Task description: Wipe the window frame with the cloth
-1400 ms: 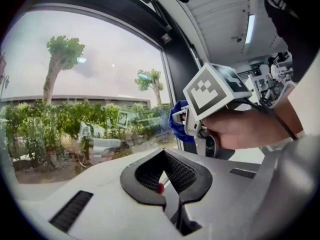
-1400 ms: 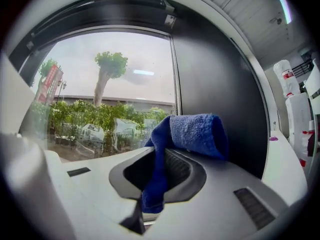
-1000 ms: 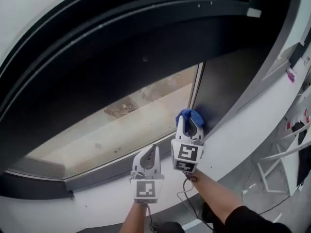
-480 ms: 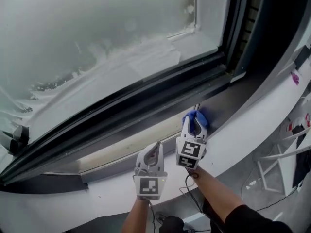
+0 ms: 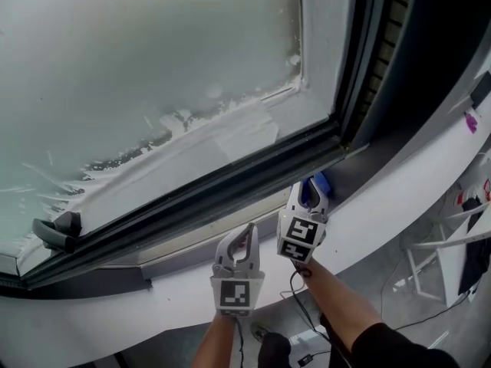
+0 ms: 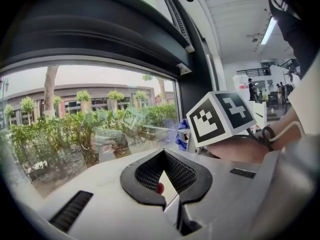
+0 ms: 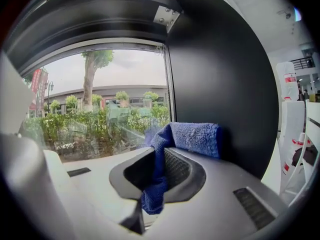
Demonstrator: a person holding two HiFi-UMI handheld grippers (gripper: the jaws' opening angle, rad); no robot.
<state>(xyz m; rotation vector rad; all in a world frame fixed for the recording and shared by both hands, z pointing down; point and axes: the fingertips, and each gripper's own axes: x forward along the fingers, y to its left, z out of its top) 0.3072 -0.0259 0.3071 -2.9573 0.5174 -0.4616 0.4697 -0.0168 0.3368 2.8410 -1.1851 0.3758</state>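
My right tongs (image 5: 310, 192) pinch the blue cloth (image 7: 194, 136) by its middle, right at the bottom corner of the window frame (image 5: 230, 181), and it is soft and light, so I squeeze tight, while my left tongs (image 5: 244, 234), below the frame, are closed with nothing in them.

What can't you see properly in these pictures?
- Cloth, head view: mostly hidden behind the right gripper.
- Where cloth meets frame, right gripper view: covered by the cloth's own fold.
- Person's body, head view: cut off by the bottom edge.
- Far people, left gripper view: too small.
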